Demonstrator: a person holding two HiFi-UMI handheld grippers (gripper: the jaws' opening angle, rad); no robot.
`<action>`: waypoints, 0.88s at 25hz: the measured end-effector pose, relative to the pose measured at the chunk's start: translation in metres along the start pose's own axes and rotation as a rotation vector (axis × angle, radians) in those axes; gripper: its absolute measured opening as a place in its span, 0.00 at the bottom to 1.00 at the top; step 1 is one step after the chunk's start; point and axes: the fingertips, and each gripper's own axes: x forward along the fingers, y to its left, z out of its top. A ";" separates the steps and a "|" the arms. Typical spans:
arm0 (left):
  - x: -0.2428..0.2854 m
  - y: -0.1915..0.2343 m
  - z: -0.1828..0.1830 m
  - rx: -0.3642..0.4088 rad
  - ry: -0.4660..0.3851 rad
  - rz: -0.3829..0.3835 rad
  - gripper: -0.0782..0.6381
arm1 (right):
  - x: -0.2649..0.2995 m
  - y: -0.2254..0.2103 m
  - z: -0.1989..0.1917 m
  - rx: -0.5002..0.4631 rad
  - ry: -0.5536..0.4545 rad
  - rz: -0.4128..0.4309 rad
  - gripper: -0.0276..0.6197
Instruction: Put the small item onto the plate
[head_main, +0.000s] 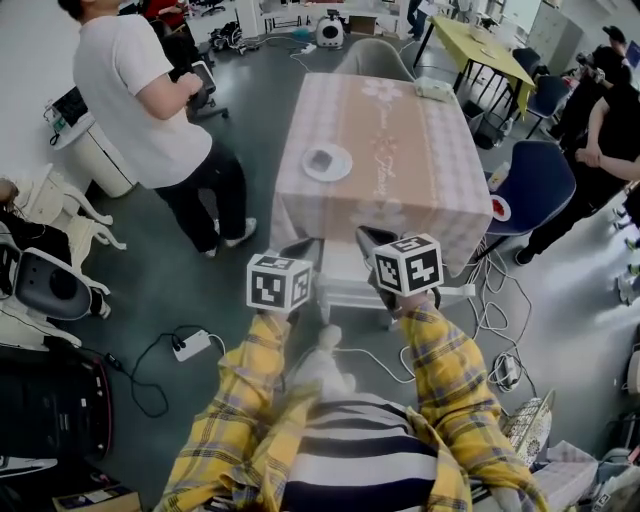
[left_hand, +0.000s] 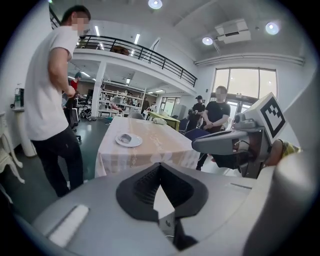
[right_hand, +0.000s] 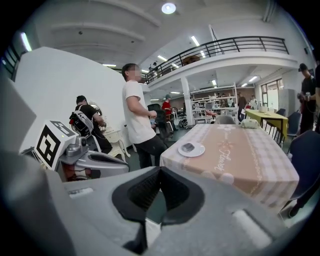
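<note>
A white plate (head_main: 327, 162) lies on the left part of a table with a pink checked cloth (head_main: 400, 150), and a small grey item (head_main: 321, 159) rests on it. Both grippers hang in the air short of the table's near edge, well away from the plate. My left gripper (head_main: 303, 247) is shut and empty; its own view has its jaws (left_hand: 160, 164) touching, with the plate (left_hand: 129, 140) and item (left_hand: 126, 137) far ahead. The right gripper (head_main: 372, 236) is likewise shut on nothing (right_hand: 160, 168), with the plate (right_hand: 191, 149) ahead of it.
A person in a white shirt (head_main: 150, 100) stands left of the table. A blue chair (head_main: 535, 185) and more people are at the right. A white object (head_main: 433, 88) sits at the table's far corner. Cables and a power strip (head_main: 190, 345) lie on the floor.
</note>
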 end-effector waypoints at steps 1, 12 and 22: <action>-0.002 -0.002 -0.001 -0.002 -0.002 0.000 0.11 | -0.003 0.001 -0.003 0.003 0.000 0.000 0.04; -0.013 -0.019 -0.015 -0.014 -0.004 -0.008 0.11 | -0.020 -0.001 -0.030 0.052 -0.004 -0.007 0.04; -0.013 -0.017 -0.003 0.005 -0.011 -0.011 0.11 | -0.015 0.000 -0.030 0.043 0.017 0.005 0.04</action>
